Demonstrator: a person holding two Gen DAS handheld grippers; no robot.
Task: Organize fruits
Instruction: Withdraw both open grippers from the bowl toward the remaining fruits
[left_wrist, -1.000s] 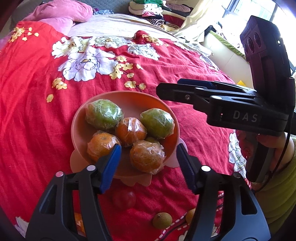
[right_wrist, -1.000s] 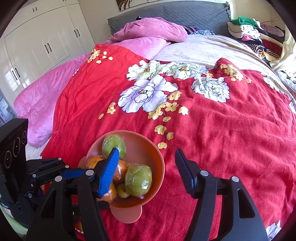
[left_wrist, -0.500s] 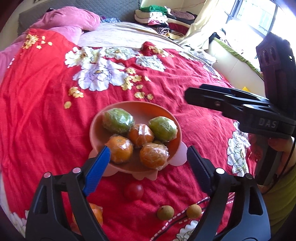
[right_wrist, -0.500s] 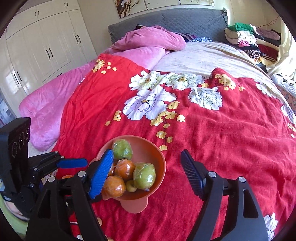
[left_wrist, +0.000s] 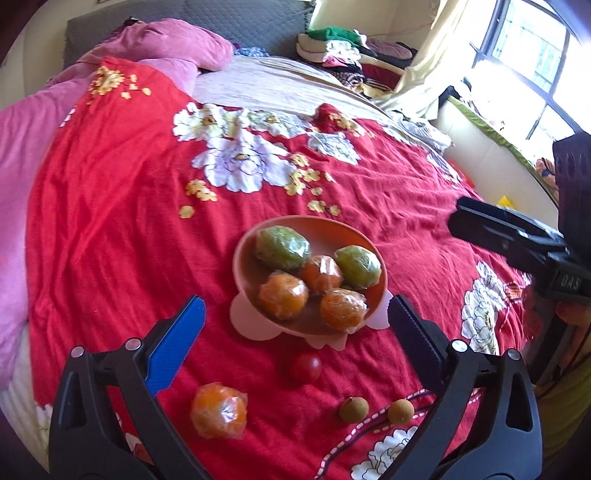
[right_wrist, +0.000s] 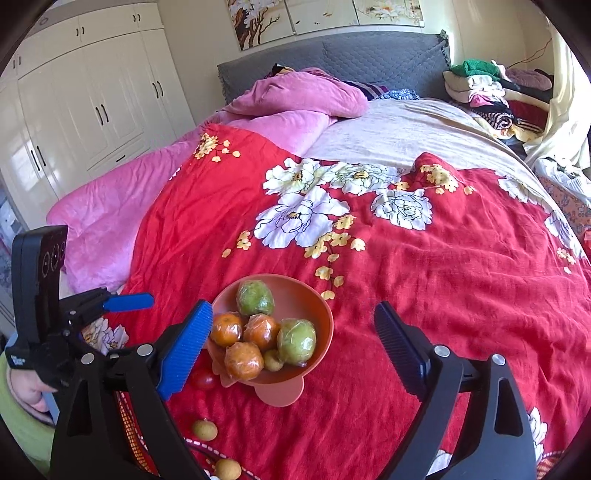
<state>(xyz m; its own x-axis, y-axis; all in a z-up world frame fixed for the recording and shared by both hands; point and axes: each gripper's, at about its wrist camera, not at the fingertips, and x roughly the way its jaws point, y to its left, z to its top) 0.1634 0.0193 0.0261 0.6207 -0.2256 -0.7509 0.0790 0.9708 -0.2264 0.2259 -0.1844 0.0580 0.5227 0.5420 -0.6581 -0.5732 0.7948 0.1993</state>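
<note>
Claws (left_wrist: 295, 317) apart; plastic-wrapped fruits (left_wrist: 282, 293) glossy

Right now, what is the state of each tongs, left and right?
Left tongs: open, nothing between the jaws; they have just been opening.
Right tongs: open, holding nothing; they have just been opening too.

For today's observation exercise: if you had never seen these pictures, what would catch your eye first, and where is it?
The bright red floral blanket covers most of the bed. On it, near the camera, stands an orange bowl heaped with wrapped green and orange fruit. In front of the bowl lie a loose wrapped orange, a small red fruit and two brown ones.
</note>
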